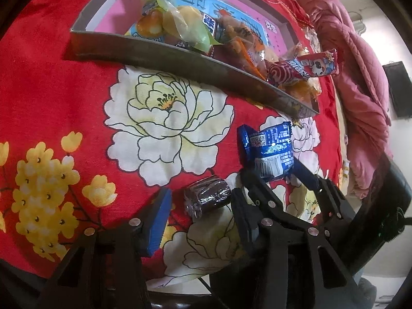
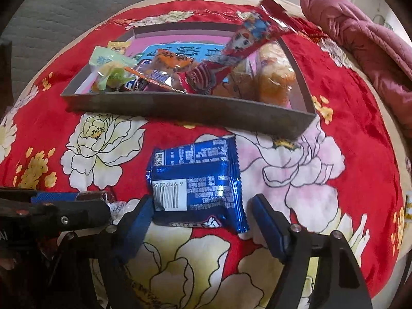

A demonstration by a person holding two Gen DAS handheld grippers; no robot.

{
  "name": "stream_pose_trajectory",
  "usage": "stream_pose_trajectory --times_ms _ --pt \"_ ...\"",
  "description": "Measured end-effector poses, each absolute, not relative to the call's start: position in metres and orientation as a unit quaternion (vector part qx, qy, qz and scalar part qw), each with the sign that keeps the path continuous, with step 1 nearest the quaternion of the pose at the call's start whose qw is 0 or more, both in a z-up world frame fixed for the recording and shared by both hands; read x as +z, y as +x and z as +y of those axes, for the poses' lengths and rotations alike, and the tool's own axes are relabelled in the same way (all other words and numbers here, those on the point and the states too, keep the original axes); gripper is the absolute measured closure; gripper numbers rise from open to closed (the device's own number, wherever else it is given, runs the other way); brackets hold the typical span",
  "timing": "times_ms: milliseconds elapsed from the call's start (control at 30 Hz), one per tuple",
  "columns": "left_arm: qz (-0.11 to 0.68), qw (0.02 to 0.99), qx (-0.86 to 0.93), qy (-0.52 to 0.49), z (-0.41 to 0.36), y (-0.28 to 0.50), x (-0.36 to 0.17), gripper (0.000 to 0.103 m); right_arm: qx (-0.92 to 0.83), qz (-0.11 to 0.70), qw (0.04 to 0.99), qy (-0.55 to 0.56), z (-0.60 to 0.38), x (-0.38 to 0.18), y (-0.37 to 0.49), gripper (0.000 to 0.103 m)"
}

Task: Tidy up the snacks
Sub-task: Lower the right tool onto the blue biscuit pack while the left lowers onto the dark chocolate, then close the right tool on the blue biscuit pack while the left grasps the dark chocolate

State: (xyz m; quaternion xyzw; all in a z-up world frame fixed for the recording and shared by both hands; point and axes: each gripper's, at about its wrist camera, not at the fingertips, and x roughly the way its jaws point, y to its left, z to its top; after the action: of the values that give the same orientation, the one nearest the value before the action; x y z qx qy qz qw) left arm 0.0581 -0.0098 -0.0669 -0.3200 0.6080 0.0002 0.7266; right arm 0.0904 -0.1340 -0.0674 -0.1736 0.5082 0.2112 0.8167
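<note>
Red floral cloth (image 2: pixel 342 82) covers the surface, looks like a bed or cushioned top, can't tell which. Grey-walled shallow box (image 2: pixel 180 108) w/ pink floor sits at the far side & already holds most of the snacks: green/yellow clear packs (image 2: pixel 110 69) at its left, an orange pack (image 2: pixel 172 59) mid, a long red wrapper w/ cartoon face (image 2: pixel 247 43) leaning up over the pile, puffy orange-yellow bags (image 2: pixel 275 77) at its right. So the bulk looks done, approx.

2 items left outside the box, both on the cloth near its front wall:
- blue foil packet (image 2: pixel 198 177), flat, back side up w/ barcode & small print, crimped edges, shiny, slightly crumpled
- small dark round snack (image 1: pixel 207 195) in clear wrap, lying on its side, left of the blue one

Right tool (image 2: pixel 198 219) straddles the near end of the blue foil packet, jaws part open; left pad at the packet's edge, right pad apart from it w/ a clear gap, so nothing gripped yet. Left tool (image 1: pixel 198 206) is around the dark round snack, jaws about half open, gaps show both sides, not pinching it.

Est: both pickups pending, then drop each in the box; free room seems to be toward the box's back & left. Foil is slippery & thin, may slide or buckle when squeezed; the roll could turn away if nudged
</note>
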Motion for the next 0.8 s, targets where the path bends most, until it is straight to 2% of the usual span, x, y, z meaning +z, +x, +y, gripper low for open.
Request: stream_pose_trajectory --times_ms 200,333,800 --pt "0.610 0.728 0.005 -0.313 -0.012 0.063 -0.070 0.057 0.227 0.496 0.820 -0.172 -0.133 -0.068 0.095 0.043" --pt "0.606 0.732 -0.001 -0.313 -0.013 0.064 -0.069 0.065 0.236 0.492 0.824 -0.149 -0.141 -0.066 0.100 0.046" --pt "0.597 0.748 -0.011 -0.290 -0.017 0.056 -0.055 0.065 0.245 0.482 0.837 -0.084 -0.162 -0.053 0.103 0.047"
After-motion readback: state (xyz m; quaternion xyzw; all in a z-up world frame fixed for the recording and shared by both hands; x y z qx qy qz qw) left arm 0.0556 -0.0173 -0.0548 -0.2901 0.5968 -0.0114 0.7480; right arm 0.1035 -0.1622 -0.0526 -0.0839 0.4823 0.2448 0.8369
